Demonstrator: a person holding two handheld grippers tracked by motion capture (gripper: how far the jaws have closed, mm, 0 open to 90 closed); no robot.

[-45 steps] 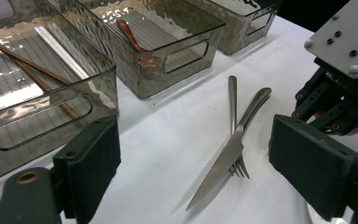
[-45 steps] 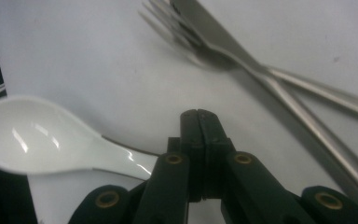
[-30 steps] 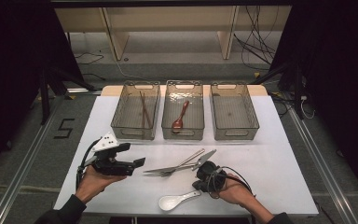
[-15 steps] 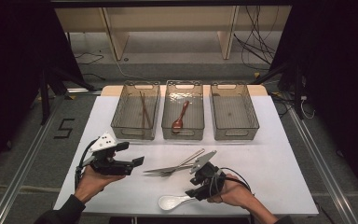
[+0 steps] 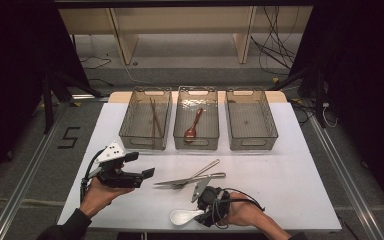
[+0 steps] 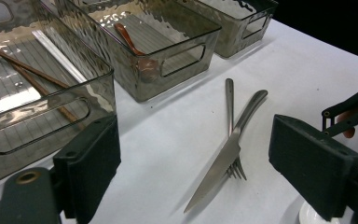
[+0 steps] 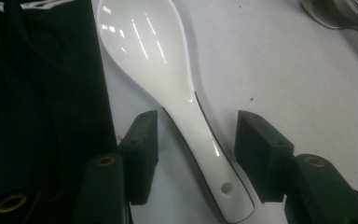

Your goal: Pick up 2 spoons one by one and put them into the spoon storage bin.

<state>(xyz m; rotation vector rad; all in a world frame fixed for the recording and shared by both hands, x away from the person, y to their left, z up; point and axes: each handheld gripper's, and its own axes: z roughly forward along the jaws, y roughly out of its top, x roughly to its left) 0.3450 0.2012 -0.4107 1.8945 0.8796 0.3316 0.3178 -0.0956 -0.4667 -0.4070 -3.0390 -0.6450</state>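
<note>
While my right gripper (image 5: 200,212) sits low at the table's near edge in the high view, the white ceramic spoon (image 5: 184,216) lies at its nine o'clock, bowl pointing to nine, handle running in between my jaws. They have just been opening and stand apart, pads off the handle. My left gripper (image 5: 145,174) hovers at ten o'clock from the spoon, jaws open, empty. A knife (image 5: 177,181) and fork (image 5: 200,171) lie crossed at the spoon's twelve; three clear bins (image 5: 198,145) stand beyond.

Left gripper view: left gripper (image 6: 193,163) open; the knife (image 6: 223,158) lies over the fork (image 6: 230,100), with the middle bin's brown spoon (image 6: 127,38) at eleven.

Right gripper view: right gripper (image 7: 196,156) straddles the spoon (image 7: 168,79). Long axis runs five to eleven; bowl at eleven, holed handle end at five.

Risks, as I judge them:
- Glazed handle, skewed to my pads: closing may twist it or squirt it out.
- Table edge close at the spoon's nine o'clock: a shove could tip it off.
</note>
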